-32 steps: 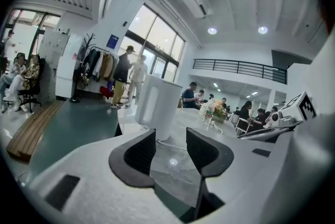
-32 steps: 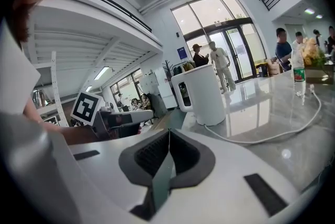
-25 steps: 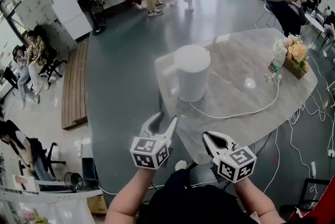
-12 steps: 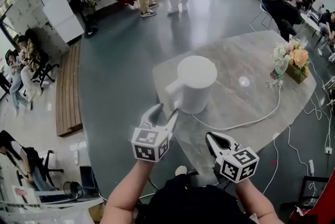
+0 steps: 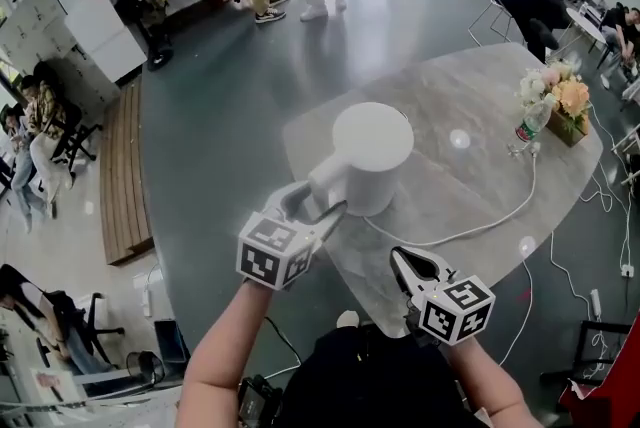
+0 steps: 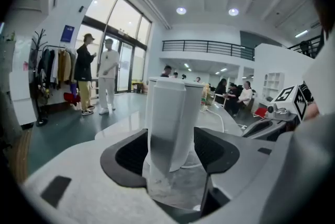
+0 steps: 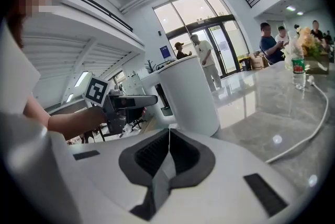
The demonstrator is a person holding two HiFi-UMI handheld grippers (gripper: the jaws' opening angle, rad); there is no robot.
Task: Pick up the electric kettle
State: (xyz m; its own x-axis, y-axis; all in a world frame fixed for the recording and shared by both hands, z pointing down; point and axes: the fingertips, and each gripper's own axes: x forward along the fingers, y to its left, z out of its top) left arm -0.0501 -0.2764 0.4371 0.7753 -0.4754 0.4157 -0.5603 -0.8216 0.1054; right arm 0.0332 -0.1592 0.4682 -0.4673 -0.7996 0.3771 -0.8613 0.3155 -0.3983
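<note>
The white electric kettle (image 5: 372,154) stands on the marble table (image 5: 480,178), its handle (image 5: 322,182) turned toward me. My left gripper (image 5: 318,201) is at that handle. In the left gripper view the jaws are opening, and the kettle handle (image 6: 170,123) stands between them without the pads (image 6: 131,152) visibly pressing on it. My right gripper (image 5: 398,258) hovers over the table's near edge, to the right of and short of the kettle, shut and empty. The right gripper view shows the kettle (image 7: 191,97) ahead of its closed jaws.
A white power cable (image 5: 470,226) runs from the kettle's base across the table to the right. A flower arrangement (image 5: 560,101) and a plastic bottle (image 5: 527,126) stand at the far right edge. People sit and stand around the room beyond the table.
My left gripper has moved forward to the kettle's handle and its jaws have spread wider around it. The right gripper has shifted slightly and stays shut.
</note>
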